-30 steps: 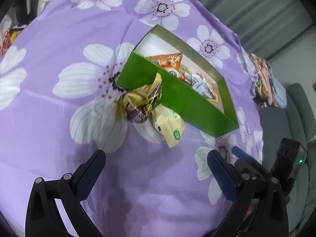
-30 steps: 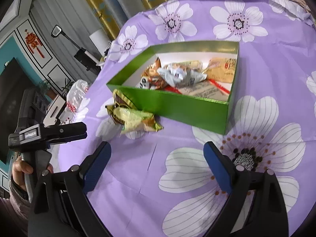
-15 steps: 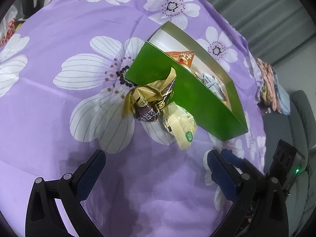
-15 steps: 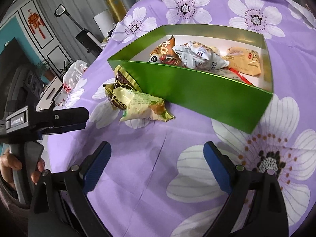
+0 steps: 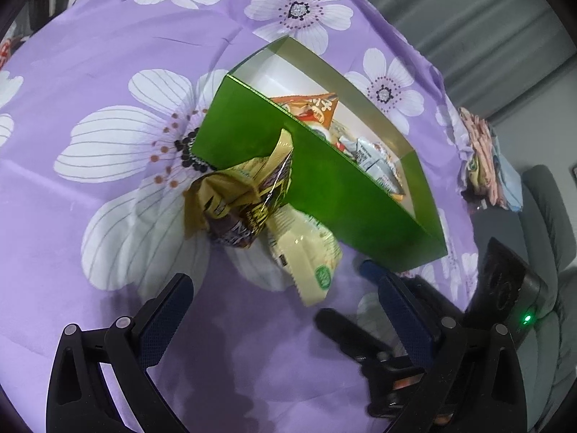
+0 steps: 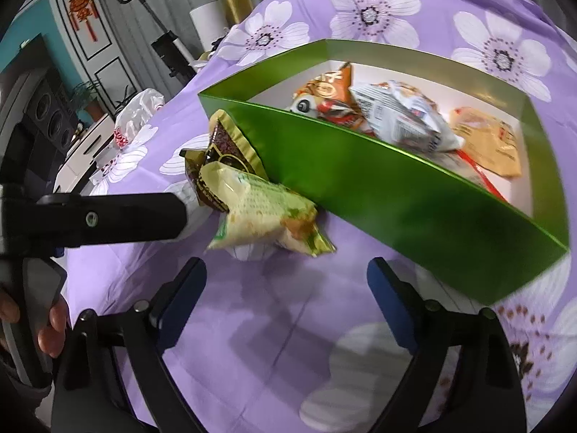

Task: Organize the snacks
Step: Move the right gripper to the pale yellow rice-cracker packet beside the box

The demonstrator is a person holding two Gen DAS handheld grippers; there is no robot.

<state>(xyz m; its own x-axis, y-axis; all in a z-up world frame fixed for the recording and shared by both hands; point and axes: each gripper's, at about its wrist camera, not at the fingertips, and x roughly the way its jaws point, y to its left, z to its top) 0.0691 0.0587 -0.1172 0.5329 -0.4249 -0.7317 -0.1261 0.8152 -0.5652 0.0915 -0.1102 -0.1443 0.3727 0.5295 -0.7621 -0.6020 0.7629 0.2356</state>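
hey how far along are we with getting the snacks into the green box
Partly done. Several packets already lie inside the green box. Nothing is in hand: the left tool and the right tool are both open and empty, the right one's jaws having just narrowed a little. Left to do: the gold-brown packet and the pale yellow packet lie on the purple cloth against the box's outer wall.

left wrist: looked down, close, past its fingers | right wrist: likewise | shared: green box [image 5: 335,195] [image 6: 414,202] ahead of both
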